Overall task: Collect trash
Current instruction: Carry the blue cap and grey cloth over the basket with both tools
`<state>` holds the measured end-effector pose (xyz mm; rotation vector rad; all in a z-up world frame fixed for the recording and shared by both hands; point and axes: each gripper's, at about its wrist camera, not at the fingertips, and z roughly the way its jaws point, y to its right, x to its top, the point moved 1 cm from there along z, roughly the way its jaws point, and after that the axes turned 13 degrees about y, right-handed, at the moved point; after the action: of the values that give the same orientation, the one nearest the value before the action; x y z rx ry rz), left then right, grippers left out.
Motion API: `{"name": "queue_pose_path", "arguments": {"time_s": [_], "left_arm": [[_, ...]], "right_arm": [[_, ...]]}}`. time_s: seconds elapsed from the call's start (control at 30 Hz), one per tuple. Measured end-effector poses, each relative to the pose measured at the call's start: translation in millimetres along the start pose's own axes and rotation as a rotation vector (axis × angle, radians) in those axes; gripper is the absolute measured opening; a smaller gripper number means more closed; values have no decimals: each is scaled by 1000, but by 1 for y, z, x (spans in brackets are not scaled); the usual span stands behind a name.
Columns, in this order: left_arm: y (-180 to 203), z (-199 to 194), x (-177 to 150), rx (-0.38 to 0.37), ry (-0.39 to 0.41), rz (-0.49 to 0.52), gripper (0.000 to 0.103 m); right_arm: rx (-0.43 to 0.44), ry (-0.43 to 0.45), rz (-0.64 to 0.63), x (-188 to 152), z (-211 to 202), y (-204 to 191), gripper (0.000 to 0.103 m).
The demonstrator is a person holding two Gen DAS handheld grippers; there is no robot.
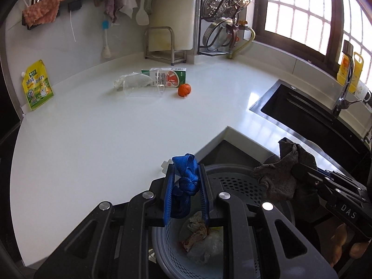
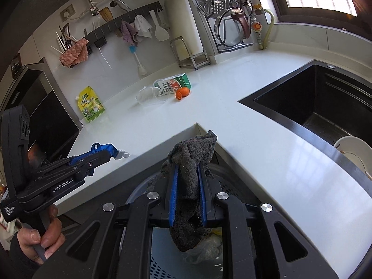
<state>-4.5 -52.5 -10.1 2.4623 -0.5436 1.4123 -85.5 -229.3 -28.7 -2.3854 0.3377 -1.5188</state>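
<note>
My left gripper [image 1: 186, 186] is clamped on a knotted blue strap [image 1: 184, 181], woven and glossy, squeezed between the ribbed blue pads. My right gripper [image 2: 188, 186] is clamped on a grey rag [image 2: 189, 179], coarse and limp, its tail drooping below the fingers. Both hang over the grey perforated bin [image 1: 234, 181], which sits below the counter's inner corner; crumpled paper and clear plastic [image 1: 200, 239] lie in its bottom. In the left view the rag shows at 3 o'clock, near the strap but apart from it.

Beyond the bin's rim, the white counter [image 1: 93, 127] is smooth and shiny, wide open from 9 to 12 o'clock. The black sink [image 2: 325, 102] cuts a sharp edge at 2 o'clock. Far out at 12 o'clock, a clear plastic cup [image 1: 144, 88] lies on its side against a green-and-white carton [image 1: 169, 78], an orange peel [image 1: 184, 90] just beside it. A yellow pouch [image 1: 37, 86] leans on the wall at 10 o'clock.
</note>
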Motion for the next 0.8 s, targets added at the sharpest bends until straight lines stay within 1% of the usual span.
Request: {"name": "queue_pose_path", "arguments": {"time_s": [0.13,0.27,0.43,0.63,0.8], "left_arm": [[15,-8,-21,-3,-29,-13,20],[23,-12,-36,35,-43,-18,20],[32,-14,-52,46,-68,-30,20],[38,-12,-68,56,-103,-26,20],[38,-7,-80,56,-141,-38,21]], "right_arm": [[-6,-26,-28,-19,-11,2,16],[-1,-56,-45,-35,-15,3,16],[13,-100,-54,-53,-15,4,16],[22,-140,-58,-67,-14,6,16],[15,-151,-60,-71,-14,8,16]]}}
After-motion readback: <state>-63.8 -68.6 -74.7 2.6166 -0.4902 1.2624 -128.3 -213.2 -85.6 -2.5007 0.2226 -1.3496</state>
